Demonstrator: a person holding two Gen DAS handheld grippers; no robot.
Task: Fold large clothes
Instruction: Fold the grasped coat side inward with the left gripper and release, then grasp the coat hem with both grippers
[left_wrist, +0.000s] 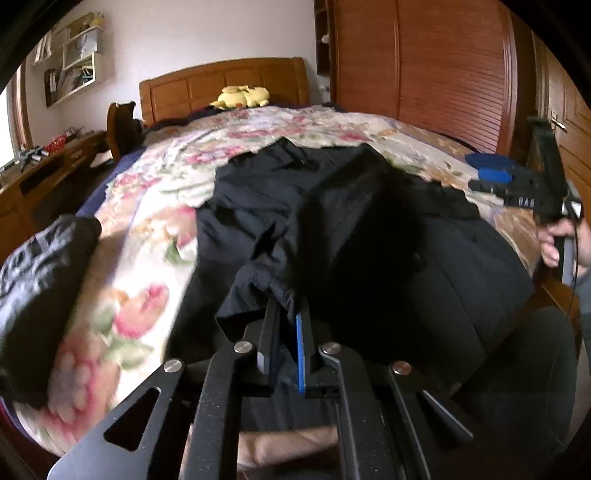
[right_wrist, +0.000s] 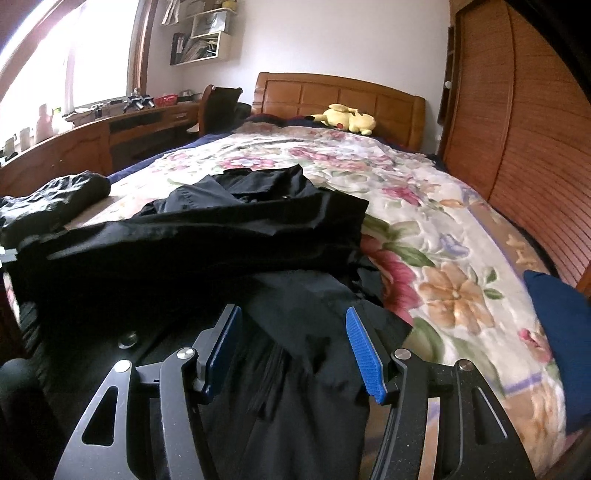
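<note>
The left gripper (left_wrist: 287, 314) was clamped on a fold of the black jacket (left_wrist: 351, 221) spread over the floral quilt (left_wrist: 147, 229); the right gripper (right_wrist: 293, 347) hung wide apart above its hem, at six o'clock.

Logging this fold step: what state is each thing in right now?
left gripper: shut on a fold of the black garment
right gripper: open, holding nothing
black garment: spread on the bed, partly folded over
second dark garment: bunched up beside it
floral quilt: laid flat
</note>
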